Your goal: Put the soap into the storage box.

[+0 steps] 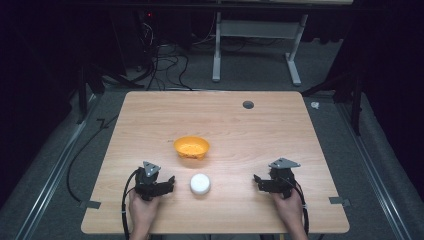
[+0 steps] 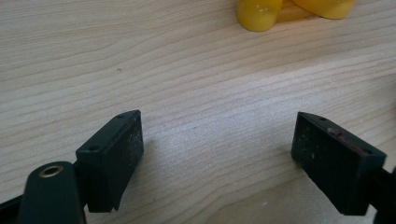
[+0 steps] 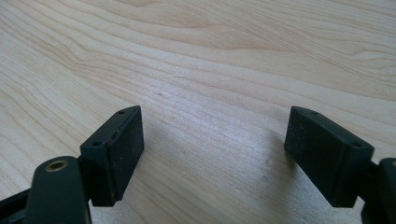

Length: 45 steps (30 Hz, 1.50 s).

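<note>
An orange bowl (image 1: 191,147) sits near the middle of the wooden table (image 1: 150,115). A small white round object (image 1: 200,183) lies in front of it, between my two grippers. My left gripper (image 1: 170,182) rests low on the table to the left of the white object, held by a hand, jaws wide apart with nothing between them (image 2: 217,140). The bowl's yellow-orange underside (image 2: 289,11) shows at the top of the left gripper view. My right gripper (image 1: 256,180) sits to the right of the white object, open and empty over bare wood (image 3: 212,135).
A dark round grommet (image 1: 248,104) is set in the table's far right part. Small tape tabs (image 1: 340,201) mark the table's near side edges. Cables and a white frame (image 1: 255,45) stand on the floor beyond the far edge.
</note>
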Each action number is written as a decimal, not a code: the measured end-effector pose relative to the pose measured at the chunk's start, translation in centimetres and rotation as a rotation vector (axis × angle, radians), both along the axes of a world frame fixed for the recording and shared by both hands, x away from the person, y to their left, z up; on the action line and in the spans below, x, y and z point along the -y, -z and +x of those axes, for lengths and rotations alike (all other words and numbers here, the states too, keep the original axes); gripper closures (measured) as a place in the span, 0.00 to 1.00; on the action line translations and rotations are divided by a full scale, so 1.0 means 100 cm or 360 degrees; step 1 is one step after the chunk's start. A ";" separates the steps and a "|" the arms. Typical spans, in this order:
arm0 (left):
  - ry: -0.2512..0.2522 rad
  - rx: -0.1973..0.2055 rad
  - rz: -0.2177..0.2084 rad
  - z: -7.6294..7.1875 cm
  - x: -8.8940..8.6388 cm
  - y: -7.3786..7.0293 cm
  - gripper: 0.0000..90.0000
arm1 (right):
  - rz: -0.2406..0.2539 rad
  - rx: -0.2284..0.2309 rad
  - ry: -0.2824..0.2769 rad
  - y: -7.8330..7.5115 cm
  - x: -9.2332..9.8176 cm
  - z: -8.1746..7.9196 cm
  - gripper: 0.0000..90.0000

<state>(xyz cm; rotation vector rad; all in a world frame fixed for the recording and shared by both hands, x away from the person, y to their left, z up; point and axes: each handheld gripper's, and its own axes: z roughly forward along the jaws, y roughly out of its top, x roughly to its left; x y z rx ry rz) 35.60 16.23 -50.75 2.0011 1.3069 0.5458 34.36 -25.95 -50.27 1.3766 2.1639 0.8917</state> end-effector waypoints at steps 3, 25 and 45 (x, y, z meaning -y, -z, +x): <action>-0.0004 0.0000 0.0000 0.000 0.000 0.000 0.19 | 0.0000 0.0000 0.0001 0.000 0.000 0.000 0.23; -0.0049 0.0001 -0.0007 0.001 0.001 0.000 0.20 | 0.0000 0.0001 0.0005 0.000 0.000 0.000 0.23; -0.0019 0.0030 -0.0049 -0.001 0.005 -0.006 0.19 | 0.0000 0.0003 0.0003 0.000 0.000 0.000 0.23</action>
